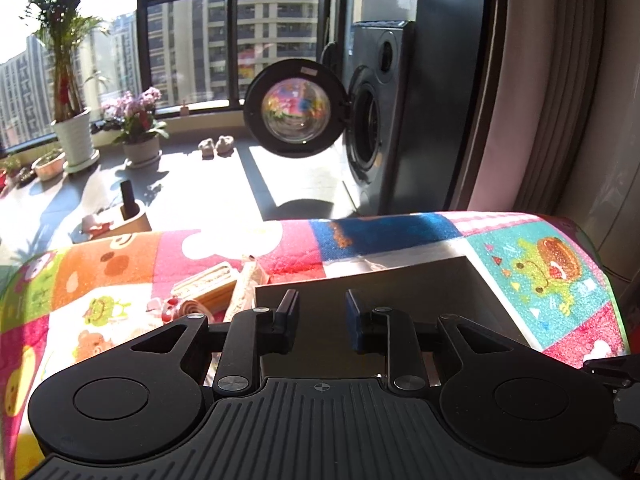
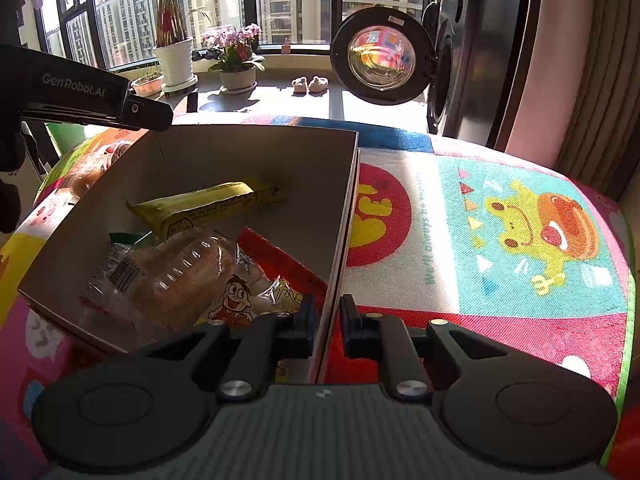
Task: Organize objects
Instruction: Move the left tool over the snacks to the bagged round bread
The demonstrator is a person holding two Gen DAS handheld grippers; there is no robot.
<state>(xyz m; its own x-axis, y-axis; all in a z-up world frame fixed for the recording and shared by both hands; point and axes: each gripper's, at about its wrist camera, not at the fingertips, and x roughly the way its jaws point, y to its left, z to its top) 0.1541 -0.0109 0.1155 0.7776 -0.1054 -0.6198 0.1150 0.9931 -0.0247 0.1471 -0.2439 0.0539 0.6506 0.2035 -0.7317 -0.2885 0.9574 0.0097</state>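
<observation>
Windowlit room, "GenRobot.AI" hand-held gripper (image 2: pixel 158 114)

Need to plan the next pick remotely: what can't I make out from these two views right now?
- Box contents: left wrist view, hidden behind its near wall and the left gripper.
- Snacks on the mat: left wrist view, partly cut off by the gripper body.
- Box's near corner: right wrist view, covered by the right gripper clamped on the wall.
- Green packet: right wrist view, buried under the bread.
</observation>
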